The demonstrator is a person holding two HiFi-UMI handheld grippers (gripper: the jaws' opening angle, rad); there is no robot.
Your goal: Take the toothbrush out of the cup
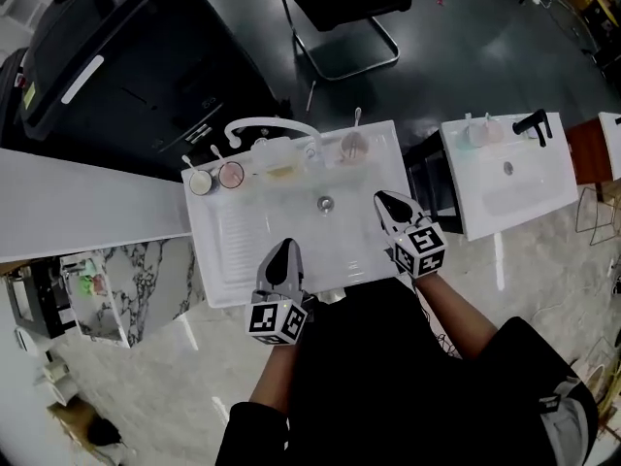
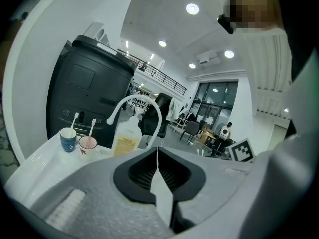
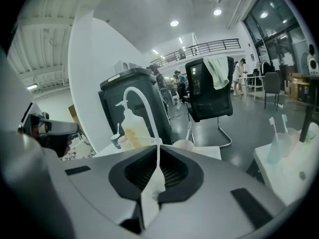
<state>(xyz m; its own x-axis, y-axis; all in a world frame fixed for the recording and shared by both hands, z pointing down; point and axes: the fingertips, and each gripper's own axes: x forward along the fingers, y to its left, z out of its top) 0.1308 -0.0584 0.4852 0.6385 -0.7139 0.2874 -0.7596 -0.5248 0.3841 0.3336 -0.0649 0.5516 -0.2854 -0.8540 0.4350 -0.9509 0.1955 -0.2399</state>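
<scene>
Three cups stand along the back of the white sink (image 1: 243, 250): a blue cup (image 1: 200, 182) (image 2: 68, 139), a pink cup (image 1: 231, 174) (image 2: 87, 143) and a pale cup (image 1: 353, 147) (image 3: 183, 144). Each holds an upright toothbrush (image 2: 91, 128) (image 3: 188, 131). My left gripper (image 1: 284, 247) (image 2: 157, 151) hovers over the sink's front edge, shut and empty. Over the basin's right side, my right gripper (image 1: 385, 199) (image 3: 158, 148) is also shut and empty. It points toward the pale cup but stays well short of it.
A curved white faucet (image 1: 274, 124) and a soap bottle (image 1: 279, 168) stand between the cups. The drain (image 1: 326, 203) lies mid-basin. A second sink (image 1: 509, 178) with cups is to the right. A black bin (image 1: 107, 56) and a chair (image 1: 340, 17) stand behind.
</scene>
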